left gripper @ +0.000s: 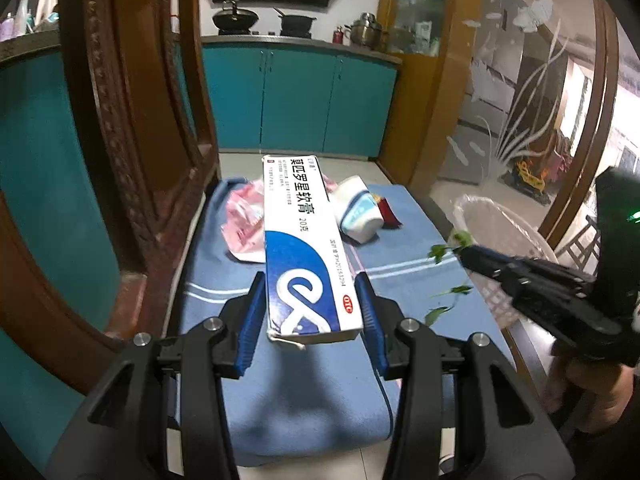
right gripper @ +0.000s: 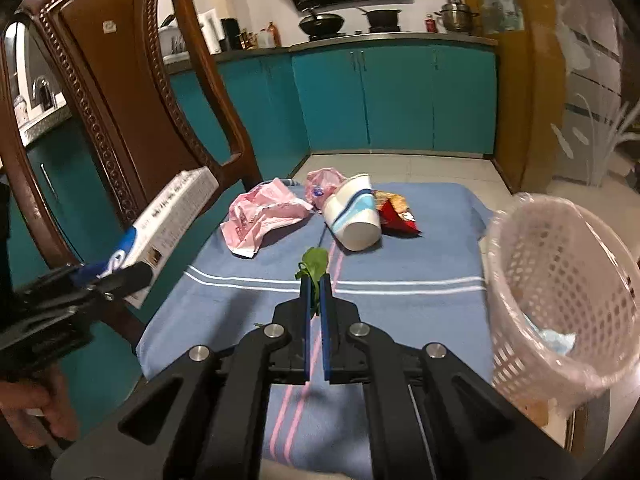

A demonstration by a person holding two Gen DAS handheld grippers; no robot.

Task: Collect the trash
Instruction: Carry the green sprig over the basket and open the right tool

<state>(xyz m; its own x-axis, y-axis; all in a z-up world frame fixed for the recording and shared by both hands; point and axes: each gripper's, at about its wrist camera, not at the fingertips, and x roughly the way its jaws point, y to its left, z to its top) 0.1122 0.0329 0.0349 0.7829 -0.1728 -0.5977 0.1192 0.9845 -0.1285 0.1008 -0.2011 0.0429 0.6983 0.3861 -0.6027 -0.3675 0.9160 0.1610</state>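
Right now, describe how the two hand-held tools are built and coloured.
Both match: the left tool and right tool have matte black angular linkage arms with triangular cut-outs, silver round pivot bolts, and blue ribbed finger pads. A green indicator light glows on the right tool's body.

Two grippers are showing: the left gripper (left gripper: 310, 316) and the right gripper (right gripper: 316, 292). One ointment box (left gripper: 304, 248) is being held, and one green leaf sprig (right gripper: 315, 264). Lying on the one blue striped cloth (right gripper: 400, 304) are two crumpled pink plastic bags (right gripper: 260, 216), one paper cup (right gripper: 354, 216) and one red snack wrapper (right gripper: 398, 212). One white mesh wastebasket (right gripper: 560, 280) and one carved wooden chair (right gripper: 120, 88) are standing alongside.
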